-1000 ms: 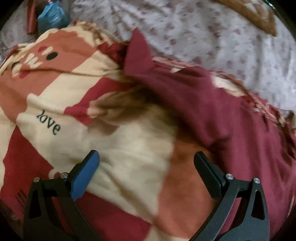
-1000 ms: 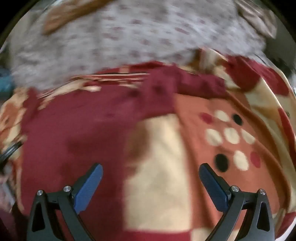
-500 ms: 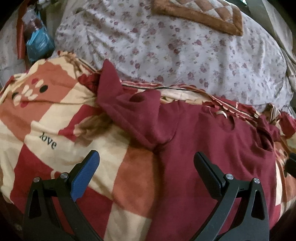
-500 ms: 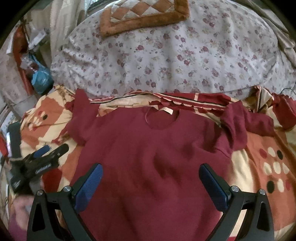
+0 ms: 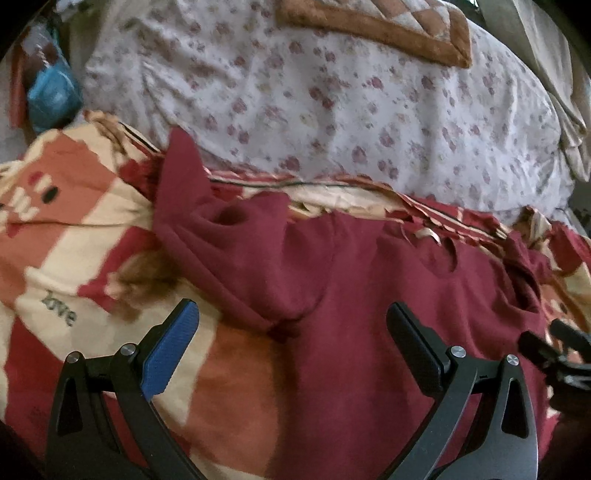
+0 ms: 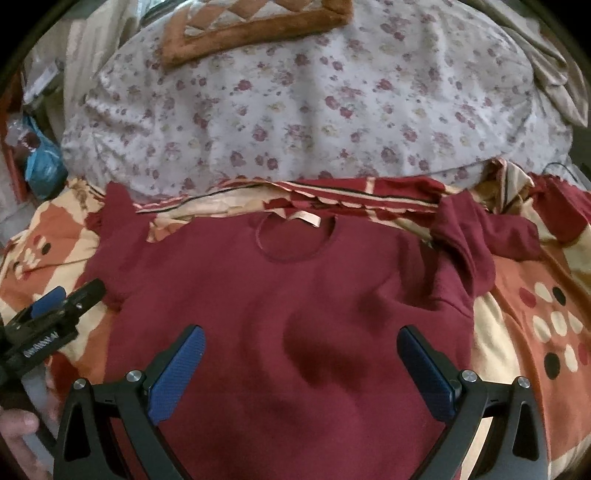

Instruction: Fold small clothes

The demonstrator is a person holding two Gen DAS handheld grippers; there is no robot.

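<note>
A dark red T-shirt (image 6: 288, 295) lies spread flat, neck away from me, on a red, orange and cream patterned blanket (image 6: 517, 332). Its left sleeve (image 5: 221, 236) is rumpled and folded up; its right sleeve (image 6: 476, 236) is bunched. My left gripper (image 5: 291, 328) is open and empty above the shirt's left side, near the armpit. My right gripper (image 6: 301, 349) is open and empty above the shirt's middle. The left gripper also shows in the right wrist view (image 6: 55, 306), and the right gripper shows at the edge of the left wrist view (image 5: 554, 350).
A large floral white quilt (image 6: 295, 103) rises behind the shirt, with a brown patchwork cushion (image 6: 255, 26) on top. A blue bag (image 5: 51, 92) lies at the far left beyond the blanket. The blanket (image 5: 74, 229) carries the word "love".
Both grippers have pulled back and up from close over the blanket. The whole shirt now shows. Both stay open.
</note>
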